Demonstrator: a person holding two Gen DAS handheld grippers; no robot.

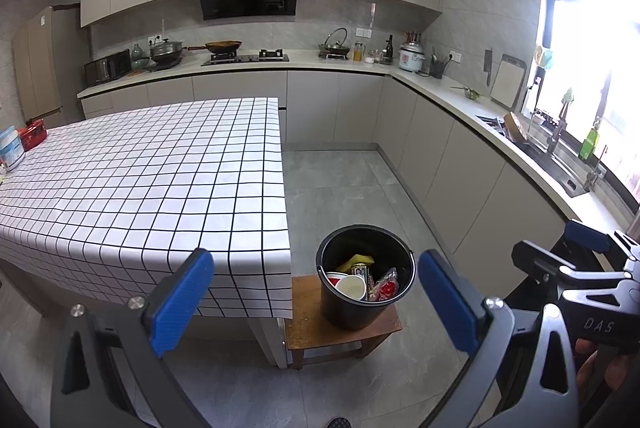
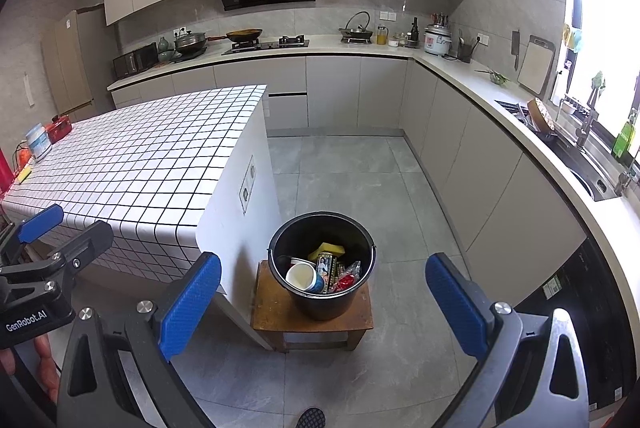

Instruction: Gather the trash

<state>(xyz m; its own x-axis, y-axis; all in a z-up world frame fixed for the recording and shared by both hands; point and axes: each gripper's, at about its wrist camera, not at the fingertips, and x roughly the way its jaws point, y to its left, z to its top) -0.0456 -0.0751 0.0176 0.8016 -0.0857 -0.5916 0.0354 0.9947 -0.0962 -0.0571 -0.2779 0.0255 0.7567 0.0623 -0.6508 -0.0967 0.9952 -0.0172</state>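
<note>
Left wrist view showed the black bucket (image 1: 366, 288) standing on a small wooden stool (image 1: 304, 324) on the grey floor, just beside the corner of the tabletop (image 1: 140, 187) with its white grid-patterned cloth; inside the bucket lay the collected trash: a paper cup (image 1: 352, 287), a yellow sponge (image 1: 356, 260), a printed carton (image 1: 362, 274) and a red wrapper (image 1: 386, 286). Left tongs (image 1: 316, 302) were spread wide and held nothing, framing the bucket from above, and the right tongs (image 2: 323, 304) in the right wrist view were likewise wide and empty, hanging over the same bucket (image 2: 322, 264). At the far left end of the tabletop stood a white tub (image 1: 10, 147) next to a red packet (image 1: 34, 133), well apart from the bucket. Beyond, a counter with a stove (image 1: 246, 57) ran along the wall
</note>
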